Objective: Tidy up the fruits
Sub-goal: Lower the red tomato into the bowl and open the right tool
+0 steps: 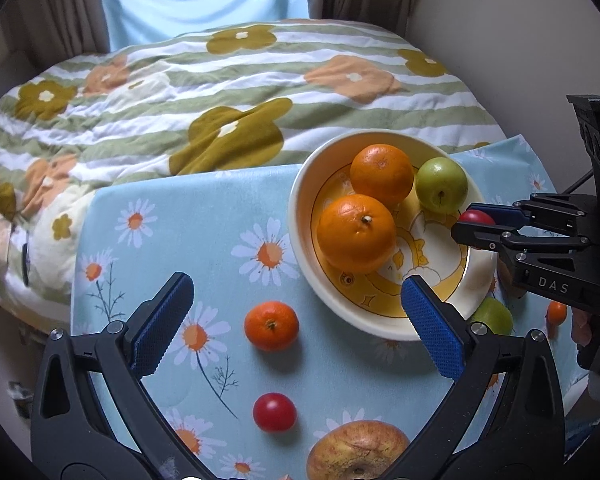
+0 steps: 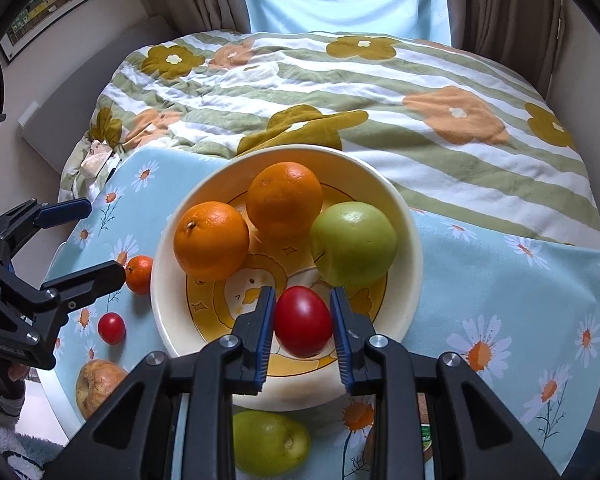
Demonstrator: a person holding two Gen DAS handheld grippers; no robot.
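A cream bowl (image 2: 414, 240) with a yellow duck print holds two oranges (image 2: 211, 241) (image 2: 285, 199) and a green apple (image 2: 354, 244). My right gripper (image 2: 303, 322) is shut on a red tomato (image 2: 303, 322), held just above the bowl's near side; it also shows in the left wrist view (image 1: 476, 218). My left gripper (image 1: 296, 312) is open and empty above the cloth, over a small mandarin (image 1: 271, 325). A second red tomato (image 1: 274, 412) and a yellowish apple (image 1: 356, 450) lie nearer. A green fruit (image 2: 270, 442) lies by the bowl's near rim.
The fruit lies on a light blue daisy-print cloth (image 1: 220, 220) over a small table. Behind it is a bed with a striped flower duvet (image 1: 220, 92). Another small orange fruit (image 1: 556, 312) sits at the right edge behind the right gripper.
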